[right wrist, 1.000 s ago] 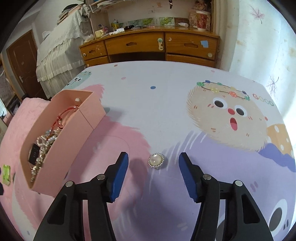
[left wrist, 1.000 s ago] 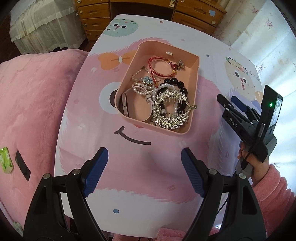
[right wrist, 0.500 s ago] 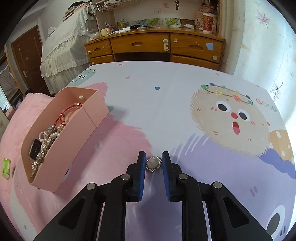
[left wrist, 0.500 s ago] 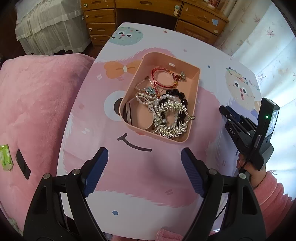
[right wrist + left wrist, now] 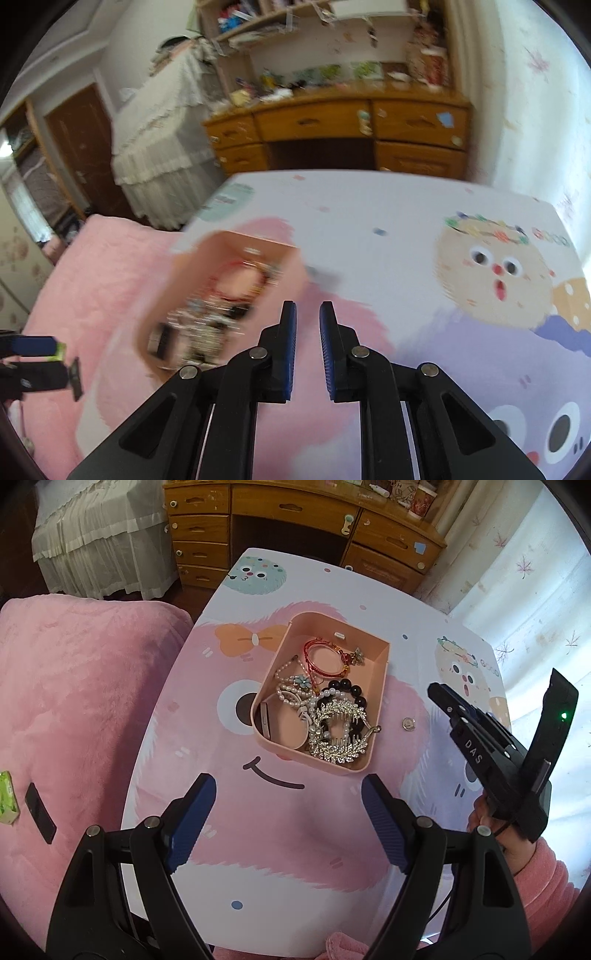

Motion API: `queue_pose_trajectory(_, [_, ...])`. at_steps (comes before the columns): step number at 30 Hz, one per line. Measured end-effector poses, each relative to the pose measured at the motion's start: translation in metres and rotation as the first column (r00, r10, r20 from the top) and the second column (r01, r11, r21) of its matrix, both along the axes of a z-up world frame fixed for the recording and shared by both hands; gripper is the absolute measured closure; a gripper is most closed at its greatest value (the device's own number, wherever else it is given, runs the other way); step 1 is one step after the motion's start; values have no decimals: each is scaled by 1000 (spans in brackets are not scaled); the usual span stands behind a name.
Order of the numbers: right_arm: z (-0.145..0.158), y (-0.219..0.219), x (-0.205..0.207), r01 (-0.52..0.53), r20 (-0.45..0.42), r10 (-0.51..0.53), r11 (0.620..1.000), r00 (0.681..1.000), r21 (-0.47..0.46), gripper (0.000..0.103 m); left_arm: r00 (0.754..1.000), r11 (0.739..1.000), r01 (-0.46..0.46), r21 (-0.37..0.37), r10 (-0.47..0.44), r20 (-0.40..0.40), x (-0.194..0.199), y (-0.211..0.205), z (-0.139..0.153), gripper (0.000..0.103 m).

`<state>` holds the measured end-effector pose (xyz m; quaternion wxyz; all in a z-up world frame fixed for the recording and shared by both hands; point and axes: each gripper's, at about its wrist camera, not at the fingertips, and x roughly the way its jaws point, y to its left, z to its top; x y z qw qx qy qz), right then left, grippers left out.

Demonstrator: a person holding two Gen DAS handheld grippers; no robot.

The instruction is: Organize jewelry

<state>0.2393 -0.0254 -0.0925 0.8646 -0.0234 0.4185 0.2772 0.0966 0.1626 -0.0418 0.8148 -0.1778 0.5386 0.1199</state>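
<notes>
A pink open box (image 5: pixel 383 686) sits mid-table, holding a silver leaf hair comb (image 5: pixel 341 734), pearl strands, black beads and a red cord bracelet (image 5: pixel 325 657). A small round pearl brooch (image 5: pixel 408 723) lies on the table just right of the box. My left gripper (image 5: pixel 288 781) hangs open above the table's near side, empty. My right gripper (image 5: pixel 307 306) is raised to the right of the box. Its jaws are closing, a narrow gap remains, and nothing shows between them. In the blurred right wrist view the box (image 5: pixel 177 280) is at left and the brooch is not seen.
A pink fluffy blanket (image 5: pixel 85 701) adjoins the table's left edge, with a green packet (image 5: pixel 7 801) and a flat black object (image 5: pixel 40 818) on it. A wooden drawer desk (image 5: pixel 295 520) and a lace-covered bed (image 5: pixel 99 542) stand beyond. A hand in a pink sleeve (image 5: pixel 546 882) holds the right gripper.
The right gripper's jaws closed around the brooch, then rose and swung toward the box without it; the brooch stays on the table. The left gripper lifted, still open.
</notes>
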Motion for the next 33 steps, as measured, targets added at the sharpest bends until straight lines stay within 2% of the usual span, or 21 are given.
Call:
queue_pose_trajectory(3, [1,20,-15,-18,16,19,998,1000,-54,89,1000,1000,12,-6,-12,25,-8,6,6,24])
queue_pose_trajectory(5, [-6,24,-23,4,-7,-5,996,1000,-84,89,999,1000,21,-6,-21,29,-12,9,7,24])
queue_pose_trajectory(8, [-18,15,-33,56,-35,-59,995,998,-76,89,999,1000,20,-8,-19,30,-20,15,8,24])
queue_pose_trajectory(14, [-47,-9,-40,123,-1,-125,977,992,-175,88,1000,1000,-7,-15,8,28,-33,24,9,24])
queue_pose_trajectory(16, [-54,-17,-39,148,9,-149,973,989,-179,79,1000,1000,-17,-12,17,24,-36,25,9,24])
queue_pose_trajectory(17, [-57,-22,-36,152,-1,-155,974,988,-168,67,999,1000,-24,-14,25,20,-38,26,8,24])
queue_pose_trajectory(18, [-59,-26,-34,153,-9,-156,976,988,-156,64,999,999,-30,-16,31,17,-39,26,7,24])
queue_pose_trajectory(29, [-87,-13,0,91,-43,-101,978,994,-190,64,996,997,-83,-6,82,-38,-47,23,-8,24])
queue_pose_trajectory(31, [-89,-10,2,82,-32,-91,976,995,-201,69,995,996,-90,-6,90,-42,-48,22,-9,24])
queue_pose_trajectory(33, [-91,-8,3,75,-31,-83,976,996,-202,81,995,995,-95,-7,95,-41,-49,22,-8,24])
